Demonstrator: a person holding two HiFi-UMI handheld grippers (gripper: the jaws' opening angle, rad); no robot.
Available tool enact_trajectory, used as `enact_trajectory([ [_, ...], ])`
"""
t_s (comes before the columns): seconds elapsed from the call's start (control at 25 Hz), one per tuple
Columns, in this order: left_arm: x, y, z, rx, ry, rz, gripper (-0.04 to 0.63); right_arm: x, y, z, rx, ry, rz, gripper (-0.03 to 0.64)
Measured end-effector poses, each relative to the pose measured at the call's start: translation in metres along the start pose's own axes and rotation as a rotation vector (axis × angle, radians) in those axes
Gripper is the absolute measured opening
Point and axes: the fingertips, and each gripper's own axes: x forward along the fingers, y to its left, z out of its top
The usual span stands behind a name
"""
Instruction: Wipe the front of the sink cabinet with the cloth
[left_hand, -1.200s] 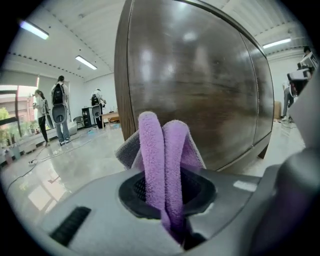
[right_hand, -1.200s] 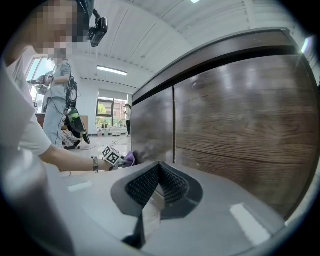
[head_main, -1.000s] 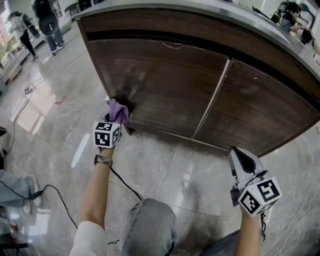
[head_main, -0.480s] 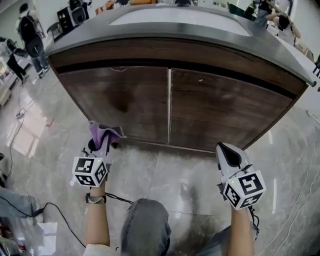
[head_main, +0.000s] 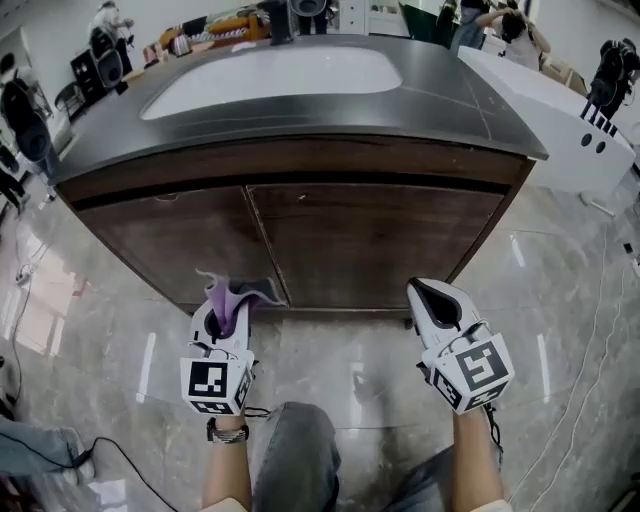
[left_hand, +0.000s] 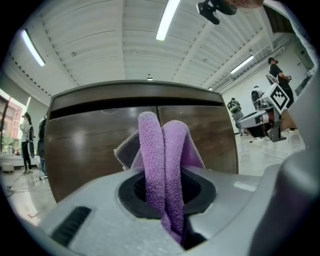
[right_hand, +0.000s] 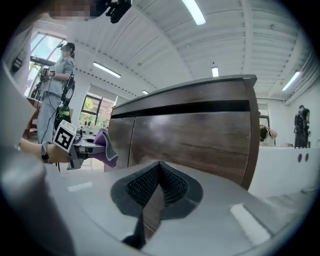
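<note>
Bright, even light came from ceiling strip lights (left_hand: 167, 20); the glossy floor (head_main: 320, 350) showed glare; gripper views bent at edges.

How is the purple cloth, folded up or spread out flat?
Folded up. The purple cloth stands in two bunched folds, pinched in the left gripper, not laid flat on the cabinet front.
</note>
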Motion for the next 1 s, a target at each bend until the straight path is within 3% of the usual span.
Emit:
enact_trajectory([
  [0.28,0.012,-0.063,0.092,0.054,-0.023,-0.114,0.049,-0.044,-0.045,0.07,-0.003,-0.031,-0.132,0.006],
  [0.64,0.02,-0.099,0.224,0.046,-0.093,-0.174,0.046,-0.056,-0.065,0.206,-0.029,-0.003,-0.062,0.006],
  [0.84,0.027,-0.105,0.254,-0.006,0.002,-0.173,0.049,-0.057,-0.055,0.262,0.019,0.04,0.008,0.006],
  [1.0,0.016,-0.09,0.326,-0.019,0.013,-0.139,0.049,-0.066,-0.061,0.323,0.015,0.057,0.037,0.006],
])
